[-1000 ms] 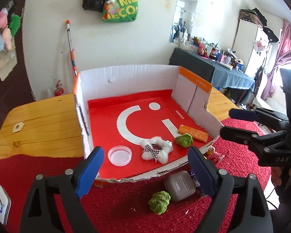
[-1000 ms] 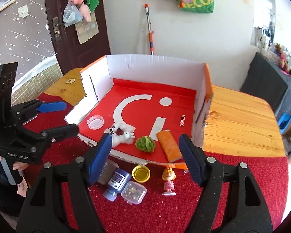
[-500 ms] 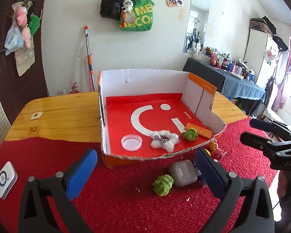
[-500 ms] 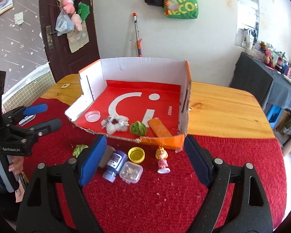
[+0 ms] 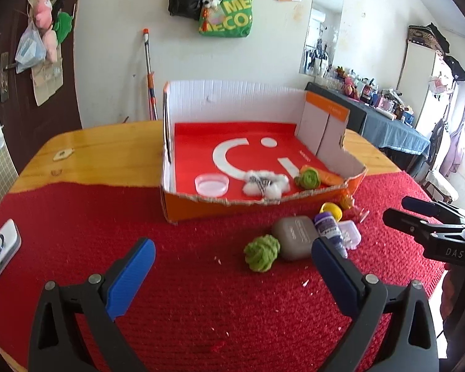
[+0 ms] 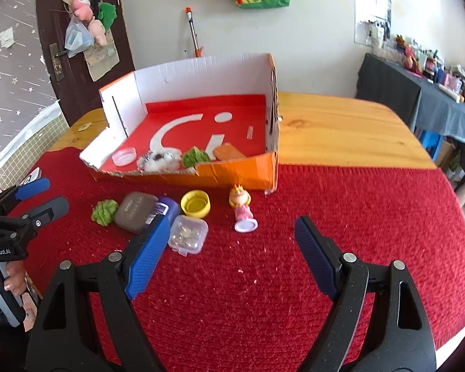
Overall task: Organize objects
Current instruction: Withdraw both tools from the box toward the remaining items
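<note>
In the left wrist view, the left gripper (image 5: 232,266) is hanging spread wide and holding nothing over the red mat (image 5: 77,217), with the green ball (image 5: 261,252) and gray case (image 5: 294,237) lying just beyond it, near the box (image 5: 232,99). In the right wrist view, the right gripper (image 6: 232,248) is also staying spread and holding nothing, while the clear little box (image 6: 188,233), yellow cap (image 6: 195,203) and doll (image 6: 241,209) are sitting on the mat in front of the box.

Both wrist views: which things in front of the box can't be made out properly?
- Purple bottle: right wrist view, lower part behind the right gripper's finger; label too small to read.
- Doll: left wrist view, mostly behind the box corner and yellow cap.
- Clear case: left wrist view, partly behind the bottle; contents unreadable.
</note>
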A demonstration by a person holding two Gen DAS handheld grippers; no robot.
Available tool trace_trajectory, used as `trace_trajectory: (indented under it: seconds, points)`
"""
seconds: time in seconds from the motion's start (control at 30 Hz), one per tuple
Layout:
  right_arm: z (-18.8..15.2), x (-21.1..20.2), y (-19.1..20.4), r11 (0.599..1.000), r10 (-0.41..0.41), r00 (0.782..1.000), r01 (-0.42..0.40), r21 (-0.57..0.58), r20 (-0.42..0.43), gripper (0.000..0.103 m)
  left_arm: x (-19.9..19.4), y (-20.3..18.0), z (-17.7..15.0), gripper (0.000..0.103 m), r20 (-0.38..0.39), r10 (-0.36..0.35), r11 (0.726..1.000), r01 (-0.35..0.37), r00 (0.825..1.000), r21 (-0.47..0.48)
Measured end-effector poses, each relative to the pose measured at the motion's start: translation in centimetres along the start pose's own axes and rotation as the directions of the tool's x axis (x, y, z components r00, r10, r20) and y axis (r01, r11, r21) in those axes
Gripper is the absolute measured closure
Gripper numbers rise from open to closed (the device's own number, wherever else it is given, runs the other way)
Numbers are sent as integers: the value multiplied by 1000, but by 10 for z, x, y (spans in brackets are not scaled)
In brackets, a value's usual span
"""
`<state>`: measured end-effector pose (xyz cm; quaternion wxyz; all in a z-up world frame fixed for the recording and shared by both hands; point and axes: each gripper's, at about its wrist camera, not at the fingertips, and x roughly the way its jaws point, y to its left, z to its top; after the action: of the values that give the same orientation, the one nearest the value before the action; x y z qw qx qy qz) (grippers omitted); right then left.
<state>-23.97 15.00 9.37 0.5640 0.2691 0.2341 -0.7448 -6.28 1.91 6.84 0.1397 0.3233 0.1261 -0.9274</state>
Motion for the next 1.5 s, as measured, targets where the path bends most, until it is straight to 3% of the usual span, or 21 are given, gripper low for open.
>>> trace_trajectory:
  seconds: [0.43, 1.0, 1.23, 1.43, 1.5]
  points:
    - [-8, 12, -9, 1000, -11, 999, 11, 2, -41, 20, 17, -1, -9, 0, -57, 8, 1000, -8, 998, -7]
    - [7, 44, -18, 999, -38, 995, 36, -20, -96, 20, 44, 3, -8, 0, -144, 19, 1000, -19, 989, 6]
    - [12, 59, -17, 997, -68, 989, 62, -48, -130, 20, 53, 4, -4, 3, -179, -1, 999, 8, 984, 39]
    - [16, 70, -15, 996, -72, 986, 62, -69, -147, 21, 61, 1, -3, 12, -205, -27, 998, 40, 978, 57]
    - [16, 73, -13, 995, -73, 986, 62, -76, -150, 26, 62, 0, -3, 15, -204, -34, 997, 47, 978, 61]
